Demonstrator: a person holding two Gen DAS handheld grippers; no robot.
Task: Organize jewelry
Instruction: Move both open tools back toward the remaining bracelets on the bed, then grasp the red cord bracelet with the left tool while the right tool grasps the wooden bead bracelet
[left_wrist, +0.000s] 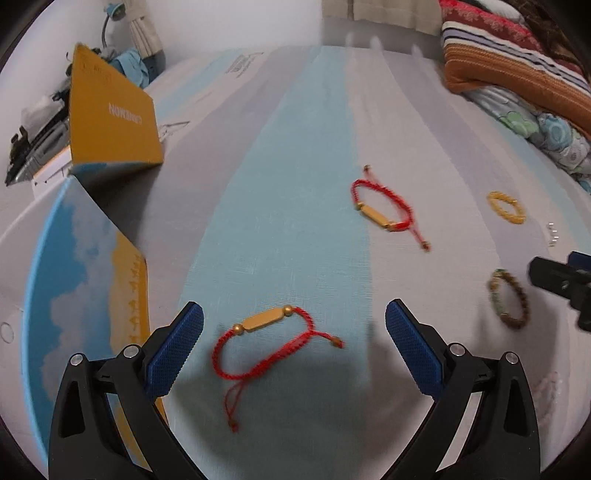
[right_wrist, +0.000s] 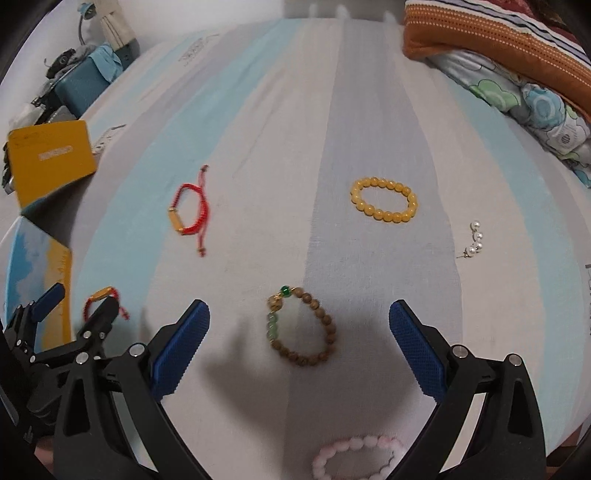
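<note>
My left gripper (left_wrist: 293, 325) is open, just above a red cord bracelet with a gold bar (left_wrist: 269, 341) that lies between its fingers. A second red cord bracelet (left_wrist: 384, 208) lies farther off. My right gripper (right_wrist: 299, 321) is open over a brown bead bracelet with green beads (right_wrist: 301, 328). A yellow bead bracelet (right_wrist: 384, 205), a pearl earring (right_wrist: 474, 240) and a pink bead bracelet (right_wrist: 358, 456) lie around it. The open box (left_wrist: 66, 280), blue and yellow inside, stands at the left, its yellow lid (left_wrist: 110, 114) raised.
All lies on a bed with a striped blue, grey and white sheet (right_wrist: 258, 110). Folded blankets (right_wrist: 498, 48) are piled at the far right. A cluttered bedside stand with a lamp (left_wrist: 110, 22) is at the far left.
</note>
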